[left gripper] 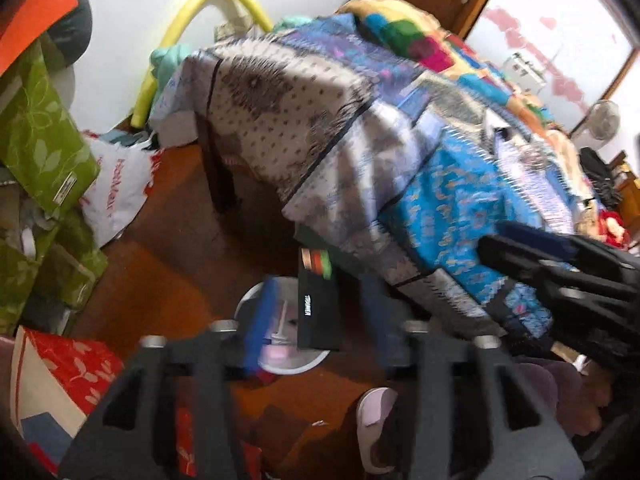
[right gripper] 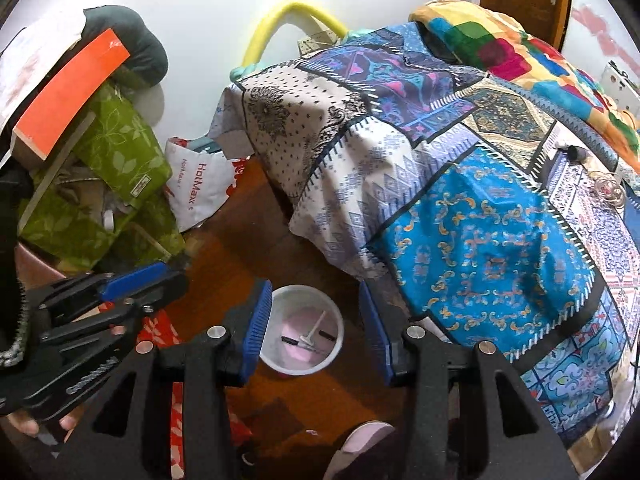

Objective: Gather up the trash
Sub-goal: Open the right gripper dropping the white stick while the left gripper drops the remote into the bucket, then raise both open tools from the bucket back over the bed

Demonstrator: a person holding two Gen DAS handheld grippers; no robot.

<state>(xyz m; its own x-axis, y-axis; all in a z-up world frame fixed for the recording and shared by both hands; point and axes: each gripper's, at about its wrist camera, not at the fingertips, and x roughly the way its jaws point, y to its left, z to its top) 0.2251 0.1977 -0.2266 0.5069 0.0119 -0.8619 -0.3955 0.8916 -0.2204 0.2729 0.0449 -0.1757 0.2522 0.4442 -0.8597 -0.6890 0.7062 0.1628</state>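
Note:
A white round bin (right gripper: 334, 344) stands on the wooden floor beside the bed, with a few small bits inside. It also shows in the left wrist view (left gripper: 288, 366). A black flat box (left gripper: 318, 312) with coloured stripes is in the air between the open jaws of my left gripper (left gripper: 316, 320), over the bin, touching neither pad. My right gripper (right gripper: 316, 332) is open and empty above the bin. The left gripper also shows in the right wrist view (right gripper: 152, 280) at the left, and the right gripper shows in the left wrist view (left gripper: 504, 236) at the right.
A bed with a patchwork cover (right gripper: 480, 184) fills the right side. Green bags (right gripper: 120, 152), a white plastic bag (right gripper: 200, 188) and a red bag (left gripper: 76, 368) are piled at the left. A pink slipper (left gripper: 374, 428) lies on the floor near me.

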